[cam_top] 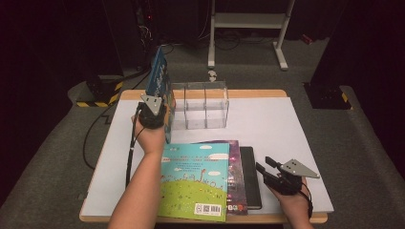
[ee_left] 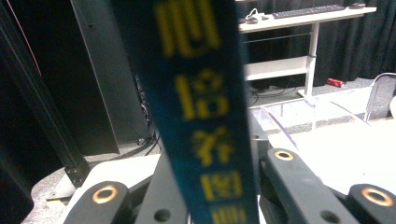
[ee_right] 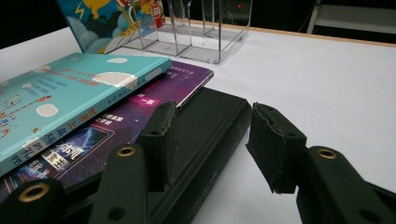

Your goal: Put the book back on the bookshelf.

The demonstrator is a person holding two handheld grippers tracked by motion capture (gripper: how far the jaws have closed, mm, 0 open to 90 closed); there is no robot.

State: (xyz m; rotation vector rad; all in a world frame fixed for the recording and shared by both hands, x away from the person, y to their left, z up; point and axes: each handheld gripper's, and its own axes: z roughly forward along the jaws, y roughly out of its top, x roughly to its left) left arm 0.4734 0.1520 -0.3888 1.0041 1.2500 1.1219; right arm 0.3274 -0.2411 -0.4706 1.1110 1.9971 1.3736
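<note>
At the left of the high view we see the left gripper [cam_top: 160, 102] clamped on a blue book [cam_top: 159, 76], holding it upright on edge above the rear left part of the white worktop [cam_top: 267, 129]. The book stands just beside the left wall of the clear acrylic organizer [cam_top: 200, 105], which has open compartments side by side; whether the book's lower edge touches the worktop we cannot tell. In the left gripper view the blue spine with yellow characters [ee_left: 201, 107] rises between the black jaws, which close tight on it.

Moving toward the middle, a stack of books lies flat at the front edge of the worktop. On top is a turquoise picture book [cam_top: 196, 179] with a green hill on its cover. Under it lies a purple book [cam_top: 234, 171], its right part showing, and beneath that a black book [cam_top: 250, 176], which juts out farthest to the right.

At the right, the right gripper [cam_top: 267, 167] hovers low beside the black book, the person's hand behind it. In the right gripper view its jaws stand apart with nothing between them, one pad [ee_right: 161, 140] over the black book's cover [ee_right: 210, 126] and the other pad over bare worktop.
</note>
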